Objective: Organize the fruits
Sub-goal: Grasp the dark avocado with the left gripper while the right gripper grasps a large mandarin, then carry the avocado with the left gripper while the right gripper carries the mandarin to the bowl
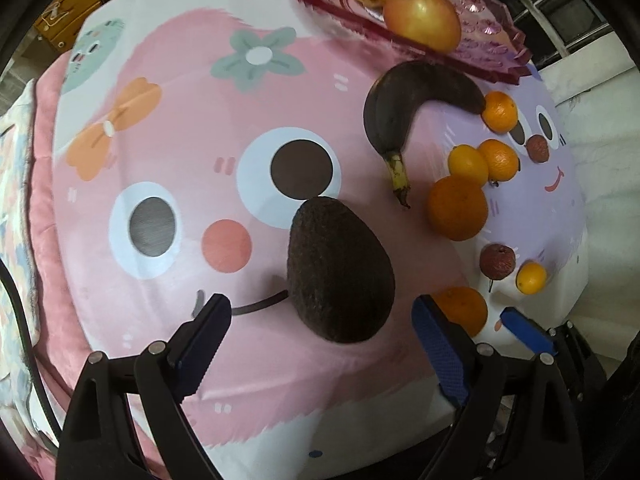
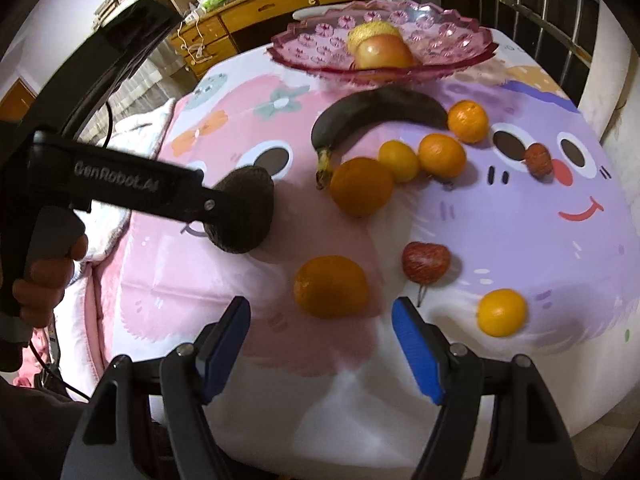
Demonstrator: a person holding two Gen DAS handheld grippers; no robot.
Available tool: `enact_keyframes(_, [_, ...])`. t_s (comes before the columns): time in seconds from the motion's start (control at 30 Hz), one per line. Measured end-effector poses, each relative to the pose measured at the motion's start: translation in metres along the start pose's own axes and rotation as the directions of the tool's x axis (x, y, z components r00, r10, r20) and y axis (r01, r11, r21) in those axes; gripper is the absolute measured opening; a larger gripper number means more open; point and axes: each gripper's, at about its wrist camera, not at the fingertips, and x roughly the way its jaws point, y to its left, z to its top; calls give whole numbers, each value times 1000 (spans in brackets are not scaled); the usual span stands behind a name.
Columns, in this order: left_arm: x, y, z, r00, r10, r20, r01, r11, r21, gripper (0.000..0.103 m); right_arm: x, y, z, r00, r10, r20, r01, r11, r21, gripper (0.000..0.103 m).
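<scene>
A dark avocado [image 1: 340, 272] lies on the pink cartoon cloth [image 1: 180, 80], between the spread fingers of my left gripper [image 1: 322, 312]; the pads do not touch it. In the right wrist view an orange [image 2: 330, 286] sits just ahead of my open right gripper [image 2: 322, 308], untouched. The left gripper's black body [image 2: 120, 184], held by a hand [image 2: 48, 276], covers part of the avocado [image 2: 248, 216]. A blackened banana [image 2: 372, 112], several more oranges [image 2: 362, 186] and two red lychees [image 2: 426, 262] lie loose.
A pink glass bowl [image 2: 320, 40] at the table's far side holds an apple [image 2: 382, 54] and a yellow fruit [image 2: 372, 32]. Wooden drawers [image 2: 260, 8] stand behind it and window bars [image 2: 540, 20] at the right. A pink blanket [image 1: 44, 200] borders the left.
</scene>
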Motion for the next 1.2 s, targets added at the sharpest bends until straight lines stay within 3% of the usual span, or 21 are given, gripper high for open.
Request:
enact_keyframes(0.37, [25, 1, 13, 1000, -8, -27, 7, 1000, -12, 89, 28, -1, -2, 1000, -16, -13, 16, 999, 30, 69])
enact_keyframes(0.67, [30, 4, 20, 999, -23, -29, 22, 1000, -13, 73, 37, 0, 5, 1000, -24, -11, 24, 1000, 15, 52])
enact_keyframes(0.8, [28, -1, 25, 997, -64, -32, 64, 998, -8, 58, 38, -2, 8, 999, -33, -15, 33, 999, 8, 45])
enact_keyframes(1.2, [26, 8, 14, 997, -57, -43, 55, 997, -51, 57, 33, 4, 17, 998, -48, -37, 46, 998, -40, 44])
